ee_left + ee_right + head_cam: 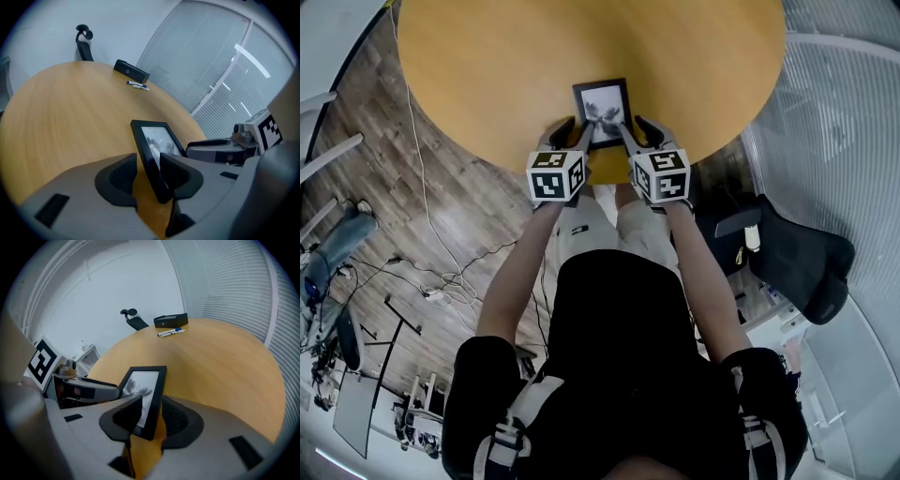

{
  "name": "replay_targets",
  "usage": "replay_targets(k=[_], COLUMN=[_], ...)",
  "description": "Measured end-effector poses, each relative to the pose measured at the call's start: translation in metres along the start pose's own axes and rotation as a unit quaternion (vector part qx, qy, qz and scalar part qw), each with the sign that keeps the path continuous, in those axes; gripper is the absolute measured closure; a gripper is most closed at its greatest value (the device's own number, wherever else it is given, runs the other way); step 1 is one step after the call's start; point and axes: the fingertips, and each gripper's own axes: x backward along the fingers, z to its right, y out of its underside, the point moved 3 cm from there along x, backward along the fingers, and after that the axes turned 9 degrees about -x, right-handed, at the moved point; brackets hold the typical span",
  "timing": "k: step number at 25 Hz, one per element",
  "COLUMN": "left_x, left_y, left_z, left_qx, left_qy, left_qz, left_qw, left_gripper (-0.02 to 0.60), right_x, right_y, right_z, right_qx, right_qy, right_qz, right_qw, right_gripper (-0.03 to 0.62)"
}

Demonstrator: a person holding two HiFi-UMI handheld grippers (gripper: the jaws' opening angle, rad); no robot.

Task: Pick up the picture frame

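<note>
Picture frame (pixel 603 111) lies flat on the round wooden table (pixel 487 75), near its close edge, long axis running straight away from the person. Left gripper (pixel 572 131) straddles its left rail and right gripper (pixel 636 131) its right rail (both spread wide, pads not clamping).

Bare tabletop (pixel 487 75); box (pixel 132 71), apparently pens (pixel 137 85), far
</note>
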Motion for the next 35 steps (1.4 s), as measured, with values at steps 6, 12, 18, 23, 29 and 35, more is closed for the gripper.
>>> replay_targets(k=[6,12,18,23,29,35], left_x=[-0.004,-0.002,-0.003,-0.003,0.009,0.034], left_y=[0.0,-0.001,-0.003,-0.003,-0.017,-0.048], left_z=[0.001,-0.001,0.001,0.0,0.002,0.004], left_qx=[-0.027,-0.033,-0.041,-0.034,-0.03,-0.044], left_qy=[-0.011,-0.009,-0.015,-0.014,-0.015,-0.018], left_qz=[-0.004,-0.011,-0.016,-0.018,0.0,0.031], left_qw=[0.9996,0.9993,0.9989,0.9992,0.9994,0.9984], left_gripper=[0.436,0.436,0.466,0.472,0.483,0.483], right_x=[-0.008,-0.016,-0.017,-0.017,-0.007,0.012], right_y=[0.002,0.006,0.004,0.004,-0.008,-0.039], right_z=[0.01,0.006,0.006,0.006,-0.002,-0.02], right_qx=[-0.025,-0.02,-0.022,-0.019,-0.017,-0.024], right_qy=[0.011,0.006,0.008,0.015,0.021,0.022], right_qz=[-0.003,-0.006,-0.005,-0.006,0.008,0.034], right_qw=[1.0,1.0,1.0,1.0,1.0,0.999], right_gripper=[0.482,0.488,0.499,0.503,0.505,0.505])
